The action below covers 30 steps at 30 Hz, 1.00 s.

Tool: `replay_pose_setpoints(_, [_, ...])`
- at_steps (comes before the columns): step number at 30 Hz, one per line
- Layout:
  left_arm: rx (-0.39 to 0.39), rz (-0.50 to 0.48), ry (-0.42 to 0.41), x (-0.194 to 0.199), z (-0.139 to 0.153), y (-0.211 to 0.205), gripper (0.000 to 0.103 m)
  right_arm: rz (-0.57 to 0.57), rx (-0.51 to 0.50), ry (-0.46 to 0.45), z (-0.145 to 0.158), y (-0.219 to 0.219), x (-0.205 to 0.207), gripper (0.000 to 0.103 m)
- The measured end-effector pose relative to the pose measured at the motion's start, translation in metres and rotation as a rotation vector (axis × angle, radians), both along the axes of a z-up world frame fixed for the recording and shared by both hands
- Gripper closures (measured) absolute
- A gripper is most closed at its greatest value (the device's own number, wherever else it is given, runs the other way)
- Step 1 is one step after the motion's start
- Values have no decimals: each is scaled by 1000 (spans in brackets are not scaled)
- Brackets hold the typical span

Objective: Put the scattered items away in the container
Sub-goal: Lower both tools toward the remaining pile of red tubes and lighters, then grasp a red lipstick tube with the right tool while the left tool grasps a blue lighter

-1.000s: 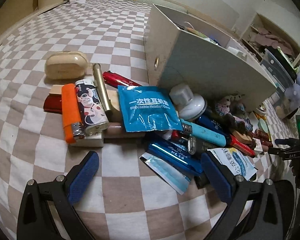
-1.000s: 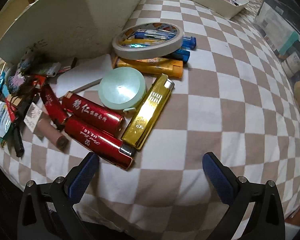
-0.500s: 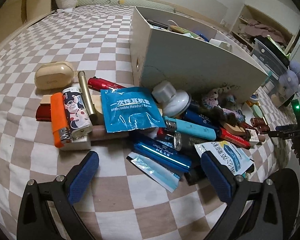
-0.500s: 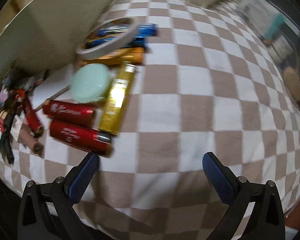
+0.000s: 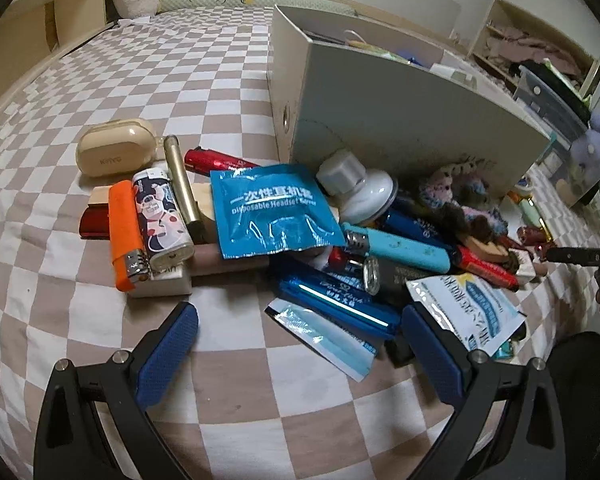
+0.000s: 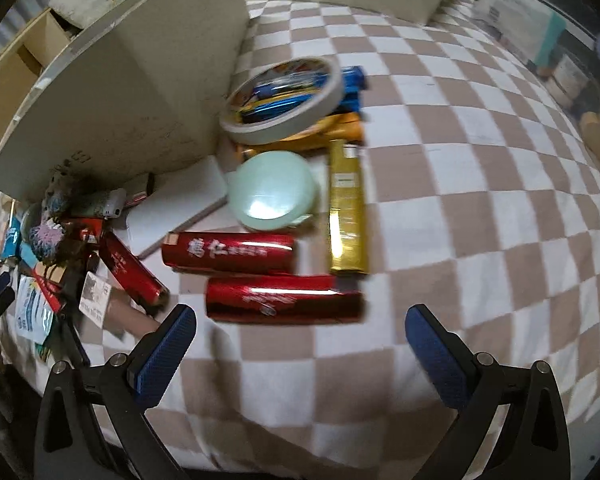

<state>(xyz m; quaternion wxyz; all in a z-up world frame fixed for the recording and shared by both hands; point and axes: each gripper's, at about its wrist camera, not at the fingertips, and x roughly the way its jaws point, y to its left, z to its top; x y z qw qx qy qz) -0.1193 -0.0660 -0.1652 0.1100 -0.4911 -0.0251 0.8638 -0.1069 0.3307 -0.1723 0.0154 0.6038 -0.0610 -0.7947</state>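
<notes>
1. Left tool [image 5: 300, 344]: jaws wide apart, empty, hovering over the checked bed [image 5: 228, 392] just short of the clutter pile [image 5: 340, 248].
2. Right tool [image 6: 300, 340]: also spread and empty, nearest red lighter [image 6: 284, 300] between its fingers but not touching.
3. Container [image 5: 400, 120]: upright on the bed, directly behind the pile; scattered items lie against its wall.
4. Risks, as a judgement: foil packets [image 5: 272, 208] overlap the lighters, so a pinch may drag neighbours; soft bedding lets round lighters roll; the right view is blurred, so aim is uncertain.

Wide-open hand-held gripper [image 6: 300, 344] just before two red lighters [image 6: 284, 298], gold lighter [image 6: 346, 208] beside.
</notes>
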Motion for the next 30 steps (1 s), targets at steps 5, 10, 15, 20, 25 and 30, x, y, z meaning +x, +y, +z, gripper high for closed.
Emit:
replay_pose_setpoints(5, [-9,-13,-15,-2,-3,4,1,-31,34,7,-5,-4,0,0])
replay_pose_setpoints(10, [-7,-18,-19,-4,-4,4,1,-70,56,32,-4,4,9,19])
replay_pose_setpoints(15, [9,-87,-6,-7,1,7,2,-73,51,45,-3,9,20,19])
replay_pose_setpoints(20, [62,-213,-17,-15,6,8,2,-65,73,38,-5,10,26,19])
replay_pose_setpoints(25, [16,-315,5,-20,5,17,2,-76,49,37,-6,18,33,19])
replay_pose_setpoints(30, [-19,-386,22,-20,1,30,2,-86,18,34,-7,28,39,19])
